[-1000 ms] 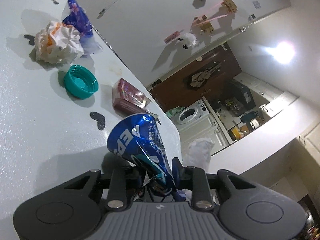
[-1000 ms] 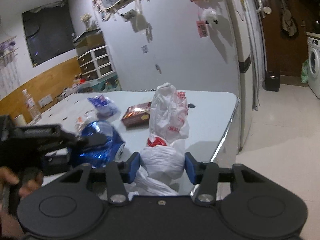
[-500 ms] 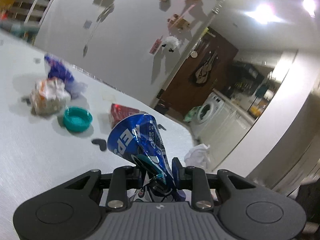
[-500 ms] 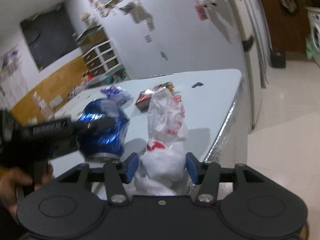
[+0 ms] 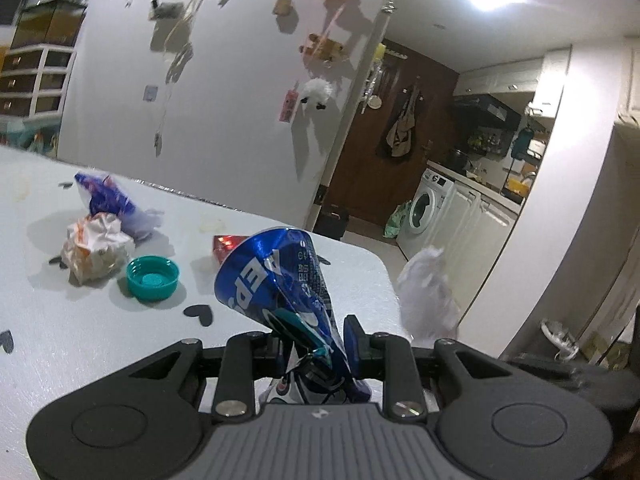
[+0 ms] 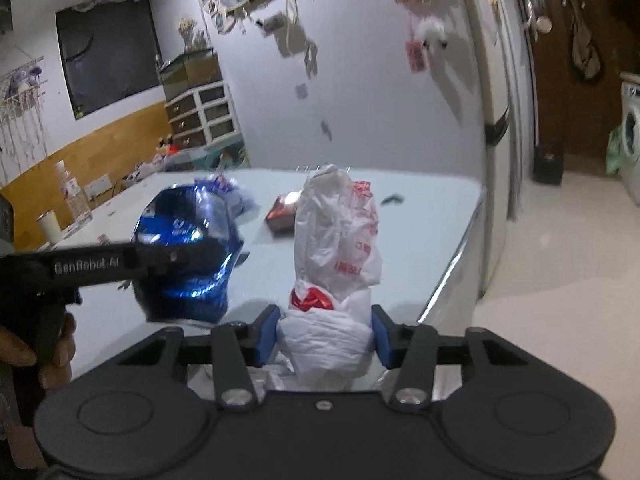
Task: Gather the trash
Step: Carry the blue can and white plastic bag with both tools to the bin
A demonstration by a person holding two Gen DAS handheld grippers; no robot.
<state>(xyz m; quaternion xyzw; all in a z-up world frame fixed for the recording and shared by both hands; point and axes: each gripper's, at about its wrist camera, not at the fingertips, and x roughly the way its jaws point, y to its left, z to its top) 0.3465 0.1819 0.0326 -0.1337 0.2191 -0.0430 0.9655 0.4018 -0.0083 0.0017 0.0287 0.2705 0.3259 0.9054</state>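
My left gripper (image 5: 316,344) is shut on a crushed blue soda can (image 5: 272,276), holding it above the white table (image 5: 60,340). In the right wrist view the same can (image 6: 188,252) hangs just left of a white plastic bag (image 6: 336,240) with red print. My right gripper (image 6: 324,338) has that bag between its blue pads, which press on its bunched lower part as the jaws are closing. The bag (image 5: 428,296) also shows at the table's right corner in the left wrist view. The bag's opening is hidden.
On the table lie a crumpled paper ball (image 5: 96,248), a blue and white wrapper (image 5: 112,204), a teal cap (image 5: 152,278) and a red packet (image 5: 226,246). The table's edge (image 6: 452,272) drops to the floor on the right. A hand (image 6: 56,360) holds the left gripper.
The left gripper has rolled upright and risen with the can, which now hangs closer to the bag. The right gripper still has the bag and has barely moved.
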